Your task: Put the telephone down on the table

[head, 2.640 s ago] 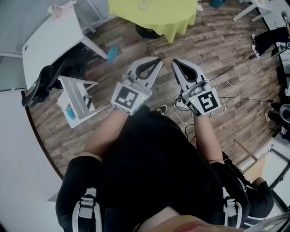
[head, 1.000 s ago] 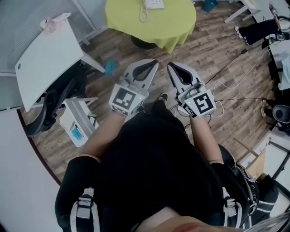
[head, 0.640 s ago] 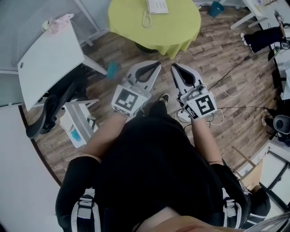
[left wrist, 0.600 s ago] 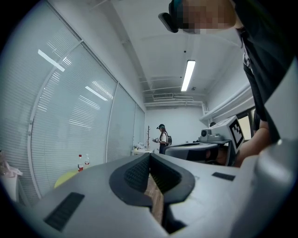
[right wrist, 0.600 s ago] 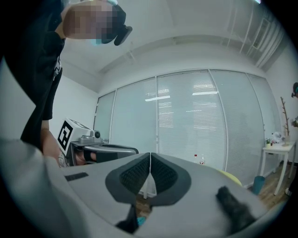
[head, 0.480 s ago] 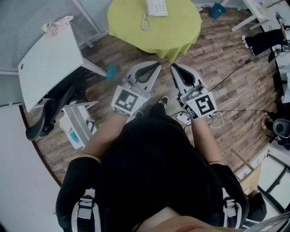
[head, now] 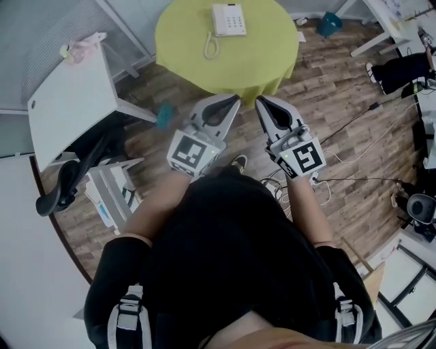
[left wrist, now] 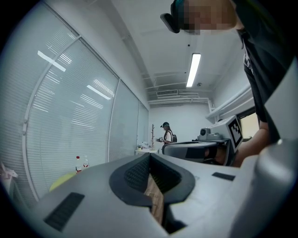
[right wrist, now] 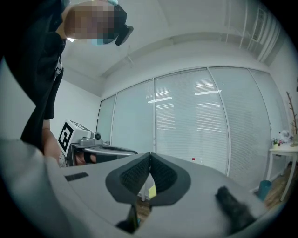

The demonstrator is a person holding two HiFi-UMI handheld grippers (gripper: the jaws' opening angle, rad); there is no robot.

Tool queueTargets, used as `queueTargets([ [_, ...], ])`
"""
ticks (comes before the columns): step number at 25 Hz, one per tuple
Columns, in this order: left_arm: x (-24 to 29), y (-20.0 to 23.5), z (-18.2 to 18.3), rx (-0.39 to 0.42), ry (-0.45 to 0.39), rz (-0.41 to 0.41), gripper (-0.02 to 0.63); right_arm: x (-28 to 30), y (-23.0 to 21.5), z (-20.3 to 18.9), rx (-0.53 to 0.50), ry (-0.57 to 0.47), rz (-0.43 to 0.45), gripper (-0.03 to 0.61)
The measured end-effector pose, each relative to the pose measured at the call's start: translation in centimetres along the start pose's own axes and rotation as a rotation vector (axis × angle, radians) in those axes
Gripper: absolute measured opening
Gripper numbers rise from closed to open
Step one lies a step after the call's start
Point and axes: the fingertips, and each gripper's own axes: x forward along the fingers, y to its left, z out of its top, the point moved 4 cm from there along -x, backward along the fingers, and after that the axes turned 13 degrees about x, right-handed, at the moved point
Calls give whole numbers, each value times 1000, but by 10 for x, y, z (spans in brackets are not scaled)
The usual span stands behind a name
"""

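White desk telephone (head: 228,19) sat on the round yellow-green tabletop (head: 272,48), toward its far side in the head view, keypad up. A pale loop (head: 209,46) lay on the cloth just beside the base, at its left. It was either the handset or the coiled cord, too small to tell which. Nothing touched the telephone.

Left hand-held gripper (head: 234,101): jaws fully together, pads meeting tip to tip in its own view. Nothing was between them; only a sliver of wood-plank floor (head: 327,102) showed below the tips. Right hand-held gripper (head: 259,101): likewise closed and empty. Both were held side by side in front of the person's black top (head: 225,252), tips pointing toward the tabletop. They were short of its near edge and over the floor.

Surroundings noted: white desk (head: 68,95) and black office chair (head: 65,184) at left, small teal object (head: 163,114) on the floor near the table, loose cables (head: 340,146) at right.

Judgement: approach stage, no grasp begun. The telephone stood well apart from both grippers. The next move would call for getting nearer the tabletop, spreading one pair of jaws, and reaching over the near half of the cloth to the set. Whether the handset or the whole set was to be taken up and put down could not be settled from here. Risk: cord drag shifting the base.
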Motion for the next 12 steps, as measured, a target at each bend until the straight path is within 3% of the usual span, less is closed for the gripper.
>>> queueTargets([
  [12, 61, -3, 2, 4, 26, 65, 12, -4, -60, 5, 15, 16, 71, 18],
])
